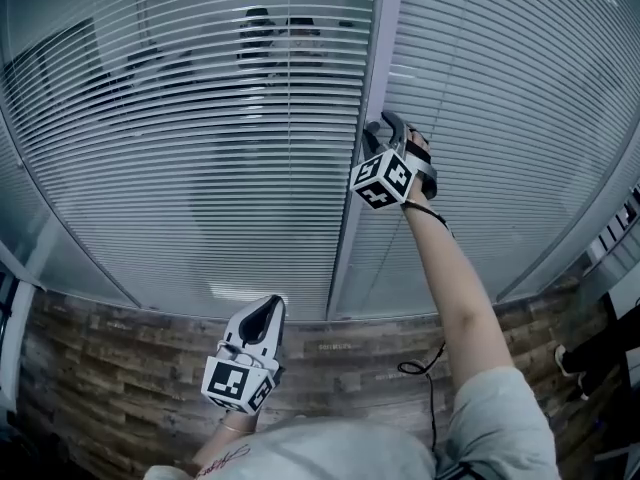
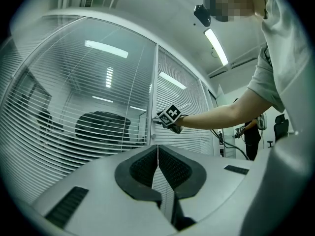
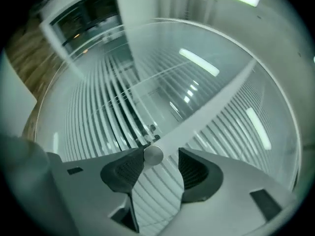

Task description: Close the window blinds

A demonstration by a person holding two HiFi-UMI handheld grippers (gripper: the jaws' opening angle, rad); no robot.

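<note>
Since the blinds [image 1: 200,148] look sealed behind glass, the right gripper [image 1: 385,128] is up at the post [image 1: 348,218] between the panes. Its jaws are apart around the small round knob [image 3: 153,155], one pad touching it, not yet clamped. Left gripper [image 1: 265,313] hangs low, jaws together, empty; slats run side to side, the left pane's tilted open enough to see through.

Glossy smooth blind slats [image 1: 200,168], dull metal knob [image 3: 153,155], wood-grain wall panel [image 1: 120,368] — matt plastic left gripper [image 2: 157,151].
</note>
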